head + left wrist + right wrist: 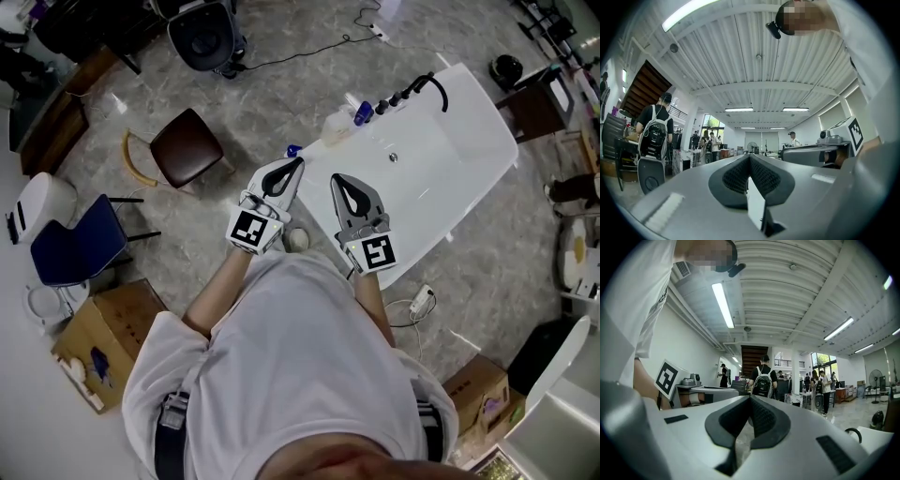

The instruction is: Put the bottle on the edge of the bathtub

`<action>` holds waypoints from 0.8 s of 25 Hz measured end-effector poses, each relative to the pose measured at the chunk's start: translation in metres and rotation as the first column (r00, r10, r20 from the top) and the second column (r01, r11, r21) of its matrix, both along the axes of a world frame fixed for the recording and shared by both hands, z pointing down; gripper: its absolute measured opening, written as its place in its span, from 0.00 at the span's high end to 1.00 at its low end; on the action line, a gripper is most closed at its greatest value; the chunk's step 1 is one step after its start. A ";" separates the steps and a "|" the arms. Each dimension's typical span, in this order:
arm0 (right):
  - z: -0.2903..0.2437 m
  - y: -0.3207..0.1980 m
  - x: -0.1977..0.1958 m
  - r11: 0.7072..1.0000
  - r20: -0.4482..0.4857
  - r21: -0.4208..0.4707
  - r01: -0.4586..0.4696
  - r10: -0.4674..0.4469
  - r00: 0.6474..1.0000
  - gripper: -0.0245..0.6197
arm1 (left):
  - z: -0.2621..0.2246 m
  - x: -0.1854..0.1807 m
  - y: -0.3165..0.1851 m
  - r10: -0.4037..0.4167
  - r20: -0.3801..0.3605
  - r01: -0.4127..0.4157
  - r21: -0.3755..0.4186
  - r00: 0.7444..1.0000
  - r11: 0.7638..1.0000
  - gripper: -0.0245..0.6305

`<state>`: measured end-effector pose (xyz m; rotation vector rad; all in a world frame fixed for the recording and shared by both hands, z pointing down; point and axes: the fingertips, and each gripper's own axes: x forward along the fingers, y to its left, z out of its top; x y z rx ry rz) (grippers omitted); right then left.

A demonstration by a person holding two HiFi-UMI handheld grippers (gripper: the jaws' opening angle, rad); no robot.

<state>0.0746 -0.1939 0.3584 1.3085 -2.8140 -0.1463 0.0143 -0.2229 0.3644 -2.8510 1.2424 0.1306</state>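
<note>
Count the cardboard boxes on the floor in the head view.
2. One cardboard box sits on the floor at the left, below the blue chair; the other is at the lower right. Others may be hidden beneath the person.

bathtub [489, 133]: glossy, smooth | floor [281, 94]: polished marbled stone, perhaps | box [105, 330]: matt cardboard

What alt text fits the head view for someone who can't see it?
A person in a white shirt holds the left hand-held gripper and right hand-held gripper, both shut and empty, at the near end of a white bathtub. A pale bottle and a blue bottle stand at its rim by the black faucet.
</note>
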 end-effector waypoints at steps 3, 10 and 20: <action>-0.002 -0.004 -0.012 1.000 -0.014 0.004 -0.001 0.001 1.000 0.96 | 0.001 -0.010 -0.004 0.009 -0.015 -0.009 -0.004 1.000 1.000 0.96; 0.004 -0.015 -0.036 1.000 -0.025 -0.018 -0.022 0.022 0.999 0.96 | 0.011 -0.035 -0.015 0.019 -0.033 -0.020 -0.028 0.999 0.999 0.96; 0.001 -0.046 -0.077 0.999 -0.070 -0.010 -0.044 0.043 0.997 0.96 | 0.016 -0.075 -0.044 0.042 -0.102 -0.045 -0.031 0.994 0.998 0.96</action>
